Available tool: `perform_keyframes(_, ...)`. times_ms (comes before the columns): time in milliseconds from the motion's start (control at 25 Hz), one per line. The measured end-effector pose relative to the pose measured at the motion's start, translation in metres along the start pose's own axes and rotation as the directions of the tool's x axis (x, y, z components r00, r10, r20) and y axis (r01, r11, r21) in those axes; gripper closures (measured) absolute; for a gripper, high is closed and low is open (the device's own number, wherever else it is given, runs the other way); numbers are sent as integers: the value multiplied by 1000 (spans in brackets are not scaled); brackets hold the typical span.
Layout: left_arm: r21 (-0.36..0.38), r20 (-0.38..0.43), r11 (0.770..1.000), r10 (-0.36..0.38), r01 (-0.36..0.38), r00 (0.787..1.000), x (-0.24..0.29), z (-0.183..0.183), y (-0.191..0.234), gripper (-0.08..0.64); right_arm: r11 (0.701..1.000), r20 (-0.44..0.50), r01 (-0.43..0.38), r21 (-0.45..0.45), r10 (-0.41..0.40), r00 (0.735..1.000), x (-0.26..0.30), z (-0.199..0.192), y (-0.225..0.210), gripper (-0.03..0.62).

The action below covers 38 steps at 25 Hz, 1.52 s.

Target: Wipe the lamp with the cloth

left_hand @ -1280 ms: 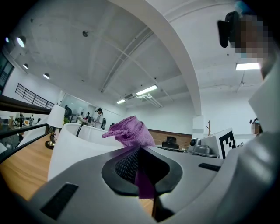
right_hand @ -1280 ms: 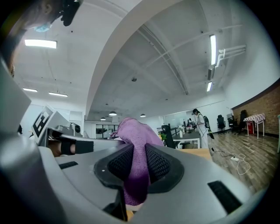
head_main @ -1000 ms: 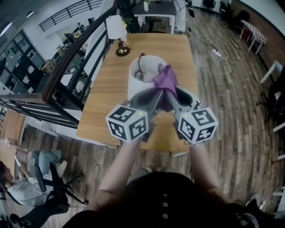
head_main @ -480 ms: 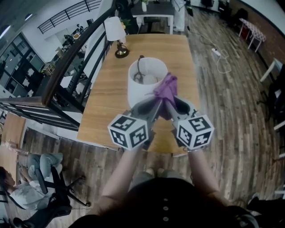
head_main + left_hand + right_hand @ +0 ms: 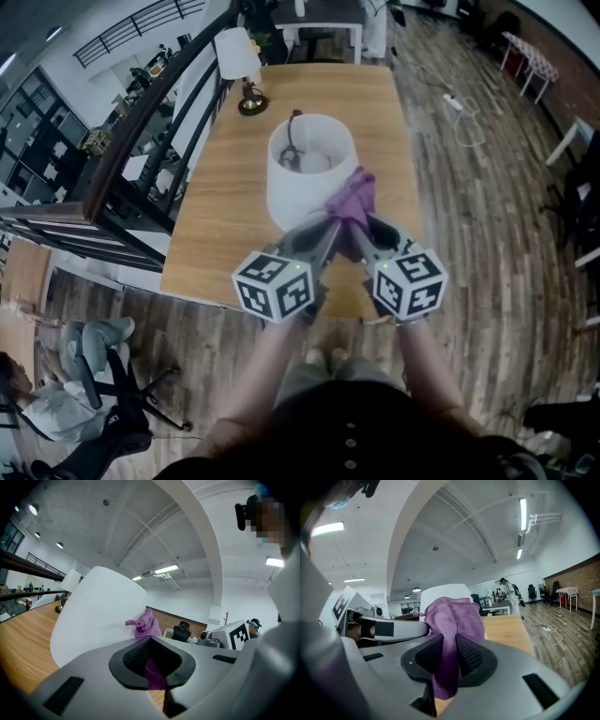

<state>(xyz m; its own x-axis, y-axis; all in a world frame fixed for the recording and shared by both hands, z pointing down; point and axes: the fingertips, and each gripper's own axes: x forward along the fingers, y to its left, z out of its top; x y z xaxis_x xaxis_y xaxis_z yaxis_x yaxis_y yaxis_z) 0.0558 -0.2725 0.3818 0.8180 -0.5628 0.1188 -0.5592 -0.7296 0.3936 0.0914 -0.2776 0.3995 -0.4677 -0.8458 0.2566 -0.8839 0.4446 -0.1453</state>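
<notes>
The wooden surface (image 5: pixel 225 206) carries the lamp (image 5: pixel 300 183), its white shade upright. At the shade's near right side, the right claw (image 5: pixel 359 232) pinches the bunched purple cloth (image 5: pixel 354 195). The left claw (image 5: pixel 330 227) is closed on a thin fold of it.

Wooden table (image 5: pixel 375 122) on plank floor (image 5: pixel 487 216) beside railing (image 5: pixel 141 131).

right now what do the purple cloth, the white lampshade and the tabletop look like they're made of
Purple cloth: probably microfibre or terry, going by its fuzzy nap and limp folds.
Lampshade: matte white and smooth. It could be fabric or plastic; I cannot tell from here.
Tabletop: light wood grain with a low sheen. It could be solid wood or a wood-look laminate.
</notes>
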Motion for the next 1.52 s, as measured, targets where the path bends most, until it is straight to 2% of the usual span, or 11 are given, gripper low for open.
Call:
perform_keyframes(600, -35, -88, 999, 3, -6, 996, 2, -38, -2, 549, 999, -73, 34, 31, -32, 997, -6, -36, -4, 515)
perform_keyframes(880, -40, -100, 999, 13, -17, 995, 0, -42, -3, 549, 998, -75, 45, 50, -41, 996, -14, -39, -7, 515)
perform_keyframes(1120, -19, -88, 1000, 3, -4, 996, 0, -33, -10, 549, 997, -18, 41, 65, -40, 999, -26, -23, -10, 515)
perform_keyframes(1520, 45, -14, 999, -19, 20, 1000, 6, 8, -26, 549, 997, 95, 55, 49, -59, 994, -44, 19, -15, 515)
